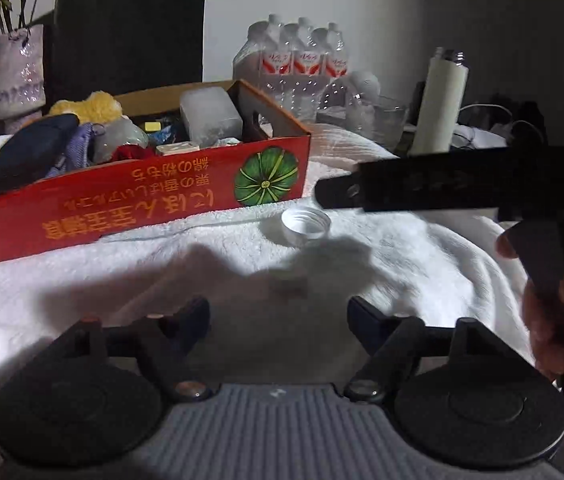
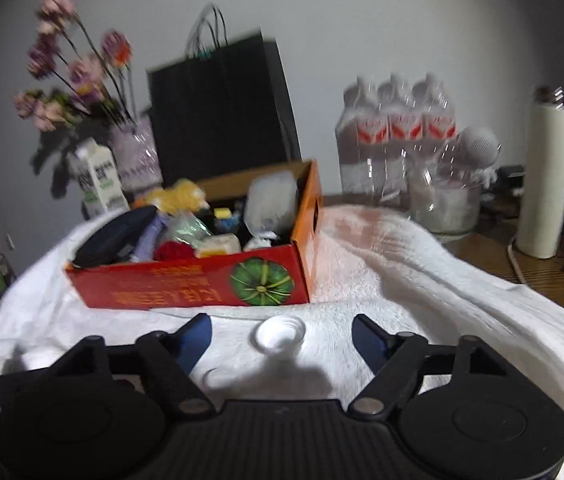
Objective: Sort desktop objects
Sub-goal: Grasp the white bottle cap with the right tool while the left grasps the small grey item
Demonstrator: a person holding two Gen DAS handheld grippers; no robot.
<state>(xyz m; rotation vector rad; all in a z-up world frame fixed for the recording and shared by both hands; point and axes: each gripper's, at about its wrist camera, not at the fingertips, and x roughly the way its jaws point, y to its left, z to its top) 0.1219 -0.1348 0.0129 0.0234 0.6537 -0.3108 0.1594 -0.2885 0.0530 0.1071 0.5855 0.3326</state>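
Item: red cardboard box with a green pumpkin print [image 2: 202,280], standing on the white fluffy towel [image 2: 401,280] that covers the worktop. Contents: dark pouch, yellow plush, purple cloth, frosted plastic container, small packets; box well filled. Judgement: sorting is largely done.

Item outstanding: one small white ribbed plastic bottle cap [image 2: 280,333], open side up, lying on the towel just in front of the box. A second small flat piece shows in shadow in the left wrist view, too blurred to identify.

Right gripper [image 2: 282,340]: fingers spread wide, empty, one on each side of the cap without touching it. Judgement: poised to close on it.

Left gripper [image 1: 278,316]: fingers wide apart, holding nothing, above the shadowed towel, nearer than the cap [image 1: 305,224].

Background, outside the sorting: black paper bag [image 2: 222,112], pack of water bottles [image 2: 397,128], flower vase.
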